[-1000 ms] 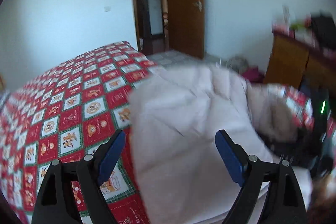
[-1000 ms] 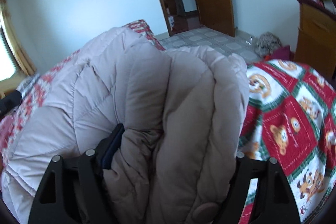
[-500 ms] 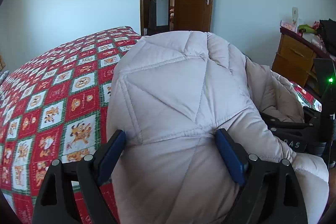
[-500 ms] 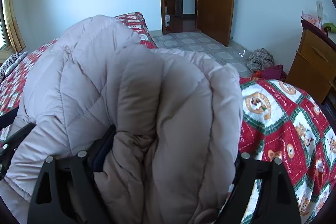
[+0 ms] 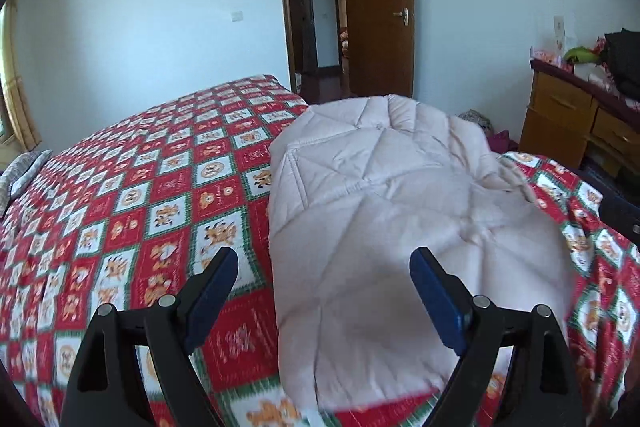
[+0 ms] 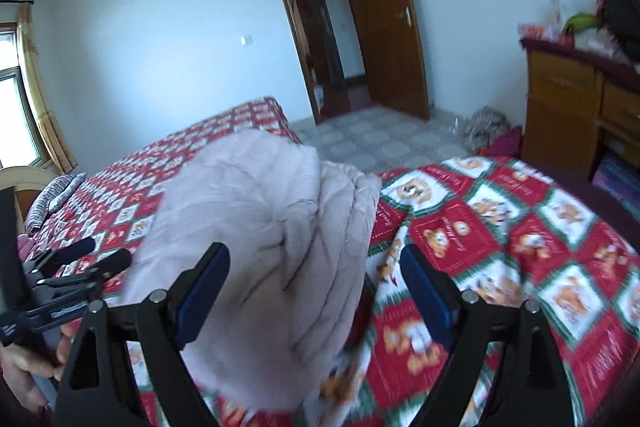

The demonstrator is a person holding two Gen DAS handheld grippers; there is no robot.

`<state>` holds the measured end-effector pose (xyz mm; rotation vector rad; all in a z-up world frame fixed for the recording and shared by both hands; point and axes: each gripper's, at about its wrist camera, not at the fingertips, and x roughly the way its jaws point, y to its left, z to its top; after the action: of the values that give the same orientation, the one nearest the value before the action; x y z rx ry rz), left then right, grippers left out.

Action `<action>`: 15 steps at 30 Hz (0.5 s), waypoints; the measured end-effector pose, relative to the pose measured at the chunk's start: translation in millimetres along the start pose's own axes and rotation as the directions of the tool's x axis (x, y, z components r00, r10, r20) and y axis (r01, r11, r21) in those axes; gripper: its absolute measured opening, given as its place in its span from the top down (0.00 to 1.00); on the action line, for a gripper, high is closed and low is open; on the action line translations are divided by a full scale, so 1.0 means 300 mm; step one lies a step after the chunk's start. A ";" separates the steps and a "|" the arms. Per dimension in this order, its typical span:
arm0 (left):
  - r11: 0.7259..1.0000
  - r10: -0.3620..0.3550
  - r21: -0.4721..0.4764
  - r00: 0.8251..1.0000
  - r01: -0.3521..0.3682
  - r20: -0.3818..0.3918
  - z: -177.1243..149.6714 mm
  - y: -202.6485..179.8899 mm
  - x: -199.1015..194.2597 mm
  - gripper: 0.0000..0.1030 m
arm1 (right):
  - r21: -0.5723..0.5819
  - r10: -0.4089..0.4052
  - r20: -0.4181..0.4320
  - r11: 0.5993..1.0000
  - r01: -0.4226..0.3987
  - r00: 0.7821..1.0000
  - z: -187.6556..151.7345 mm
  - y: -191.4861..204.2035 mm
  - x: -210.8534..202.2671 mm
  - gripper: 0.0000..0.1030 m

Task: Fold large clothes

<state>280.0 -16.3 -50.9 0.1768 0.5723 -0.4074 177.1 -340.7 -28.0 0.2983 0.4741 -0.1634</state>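
Note:
A pale pink quilted down jacket [image 5: 400, 219] lies folded in a bundle on the bed's red, white and green checked cover [image 5: 140, 187]. My left gripper [image 5: 324, 291] hovers open above the jacket's near left edge, its blue pads clear of the cloth. In the right wrist view the jacket [image 6: 260, 227] shows its stacked folded edge. My right gripper [image 6: 316, 283] straddles that edge from above with its jaws opening, and the pads do not press the fabric. The left gripper [image 6: 80, 267] and the hand [image 6: 24, 367] holding it show at the left.
The bed cover [image 6: 540, 247] stretches wide to the right of the jacket. A striped pillow [image 6: 52, 199] lies at the far left. A wooden dresser [image 5: 576, 123] with clutter stands on the right. A clothes pile [image 6: 486, 123] sits on the tiled floor near the open door [image 5: 380, 19].
Both grippers have drawn back and up from the jacket. The right gripper, shut on the thick fold before, has let go. The jacket has settled flatter on the bed.

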 end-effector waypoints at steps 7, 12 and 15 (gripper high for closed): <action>0.999 0.008 -0.050 1.000 -0.010 -0.028 -0.086 -0.020 -0.140 0.14 | 0.010 0.022 0.020 1.000 -0.023 1.000 -0.083 0.078 -0.122 0.08; 0.994 0.096 -0.043 0.995 -0.096 -0.016 -0.144 -0.046 -0.226 0.14 | -0.024 -0.019 0.042 1.000 0.020 0.999 -0.136 0.115 -0.205 0.03; 0.992 0.120 -0.049 0.993 -0.119 0.009 -0.158 -0.058 -0.277 0.14 | -0.026 -0.023 0.039 0.999 0.024 0.999 -0.144 0.119 -0.222 0.02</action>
<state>185.9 8.0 -44.8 0.1616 0.5565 -0.2781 108.4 -287.5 -24.4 0.2633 0.4416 -0.1856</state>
